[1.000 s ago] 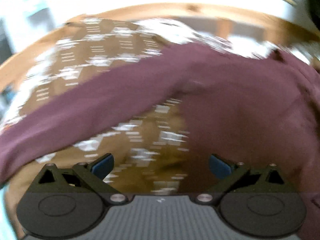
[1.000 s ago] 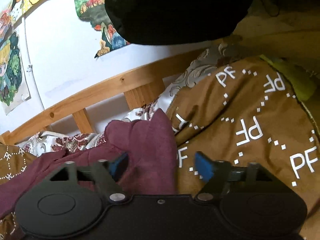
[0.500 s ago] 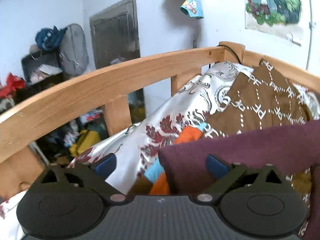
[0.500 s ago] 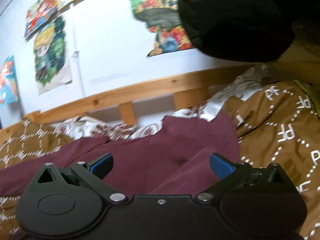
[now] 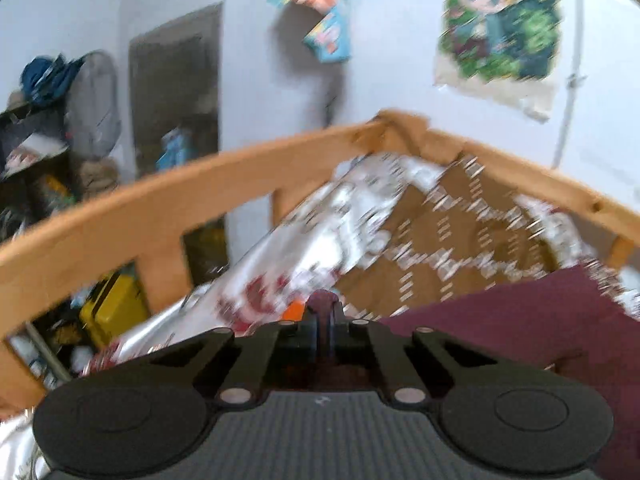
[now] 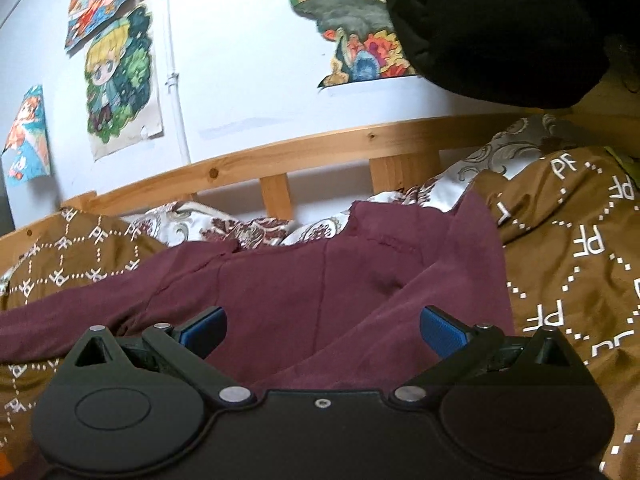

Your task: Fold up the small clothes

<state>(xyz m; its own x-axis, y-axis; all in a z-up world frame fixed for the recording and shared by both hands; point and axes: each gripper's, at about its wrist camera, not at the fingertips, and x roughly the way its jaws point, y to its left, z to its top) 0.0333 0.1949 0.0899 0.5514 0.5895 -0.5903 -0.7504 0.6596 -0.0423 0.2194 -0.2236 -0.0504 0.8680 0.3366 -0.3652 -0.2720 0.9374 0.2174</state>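
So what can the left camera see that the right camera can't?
Only the left wrist view shows the dark doorway, the cluttered shelf, the yellow box below the rail, and the left gripper pinched shut on a bit of maroon cloth.

Only the right wrist view shows the open right gripper, a black bundle at the top and the colourful poster beside it.

Both show the maroon garment, the brown patterned blanket, the wooden bed rail and the blond cartoon poster.

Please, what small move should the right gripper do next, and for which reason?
Probably lower the right gripper onto the maroon garment and close there. Its jaws stand open above the cloth, holding nothing, while the left gripper is shut on a maroon edge, so a second hold seems needed before folding.
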